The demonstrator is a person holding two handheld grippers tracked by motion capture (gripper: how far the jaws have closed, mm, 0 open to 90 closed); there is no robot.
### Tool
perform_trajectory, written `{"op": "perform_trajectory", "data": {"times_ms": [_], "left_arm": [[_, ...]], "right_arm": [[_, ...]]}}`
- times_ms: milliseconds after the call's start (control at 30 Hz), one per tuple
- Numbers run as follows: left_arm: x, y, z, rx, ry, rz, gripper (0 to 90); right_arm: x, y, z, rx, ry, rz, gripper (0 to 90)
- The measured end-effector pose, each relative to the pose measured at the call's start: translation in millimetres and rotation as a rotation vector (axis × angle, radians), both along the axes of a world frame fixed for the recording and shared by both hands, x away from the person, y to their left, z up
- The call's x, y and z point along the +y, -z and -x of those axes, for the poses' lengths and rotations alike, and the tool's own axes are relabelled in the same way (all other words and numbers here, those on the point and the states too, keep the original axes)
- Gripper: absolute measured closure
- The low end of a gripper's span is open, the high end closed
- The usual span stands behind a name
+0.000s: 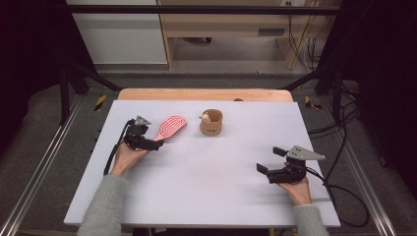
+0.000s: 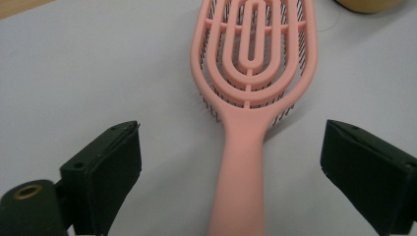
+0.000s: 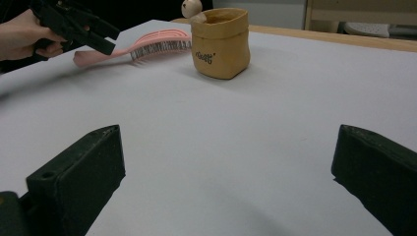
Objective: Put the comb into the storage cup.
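A pink vented hairbrush [image 1: 172,126] lies flat on the white table, head toward the far side. My left gripper [image 1: 158,143] is at its handle end. In the left gripper view the brush handle [image 2: 241,162] runs up between the two black jaws, which stand wide on either side without touching it, so the left gripper [image 2: 232,132] is open. The right gripper [image 1: 269,160] rests near the front right of the table, open, with bare table between its jaws [image 3: 228,140]. From there the brush [image 3: 152,46] and the left gripper [image 3: 78,24] show far off.
A small tan pouch [image 1: 211,123] stands upright just right of the brush, with a little wooden round-headed figure [image 1: 205,117] poking out. The white table top [image 1: 196,172] has a wooden strip along its far edge. Black cables trail from both grippers.
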State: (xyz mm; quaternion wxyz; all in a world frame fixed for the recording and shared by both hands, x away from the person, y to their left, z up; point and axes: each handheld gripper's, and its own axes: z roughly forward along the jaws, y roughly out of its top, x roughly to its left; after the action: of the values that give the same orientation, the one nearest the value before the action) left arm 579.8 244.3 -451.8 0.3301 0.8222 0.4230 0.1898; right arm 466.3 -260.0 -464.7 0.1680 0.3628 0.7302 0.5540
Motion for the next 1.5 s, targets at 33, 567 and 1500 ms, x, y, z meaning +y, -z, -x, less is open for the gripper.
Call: {"op": "perform_trajectory", "data": {"times_ms": [33,567,1500], "left_arm": [[-0.3,0.5,-0.2,0.000,0.005,0.000,11.5],[-6.8,4.6,-2.7,0.020,0.041,-0.045,40.1],[-13.7,9.3,-5.6,0.049,0.071,-0.111,66.7]], "right_arm": [[0.0,0.0,0.0,-0.001,0.000,0.000,0.2],[-0.1,-0.1,0.0,-0.002,0.001,-0.001,0.2],[-0.3,-0.5,0.2,-0.001,0.003,-0.004,0.2]]}}
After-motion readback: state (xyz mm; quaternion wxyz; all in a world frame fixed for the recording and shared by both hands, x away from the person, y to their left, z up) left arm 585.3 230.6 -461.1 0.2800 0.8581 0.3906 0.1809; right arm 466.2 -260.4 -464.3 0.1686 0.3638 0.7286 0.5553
